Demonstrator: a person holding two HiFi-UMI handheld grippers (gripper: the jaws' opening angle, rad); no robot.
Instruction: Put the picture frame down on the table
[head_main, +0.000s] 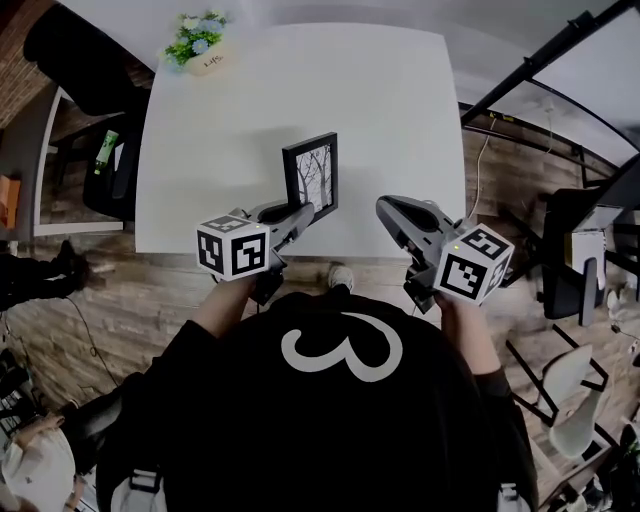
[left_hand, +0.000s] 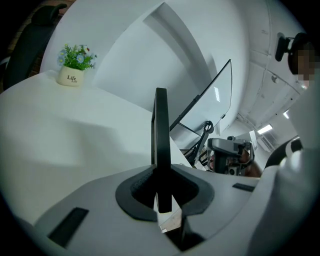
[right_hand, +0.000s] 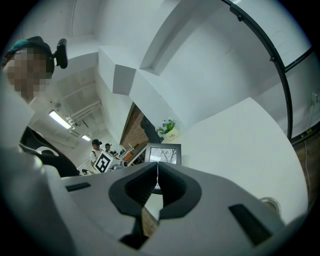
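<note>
A flower pot (left_hand: 72, 67) stands at the far left corner of the table (head_main: 300, 90) — only the left gripper view lets its label be read: "Life". Near the middle of the near edge, the left gripper (left_hand: 161, 172) clamps the upright picture frame (left_hand: 161, 130), seen edge-on there. The right gripper (right_hand: 158, 172), jaws together on nothing, is beside it — its view shows the frame's bare-tree print.
</note>
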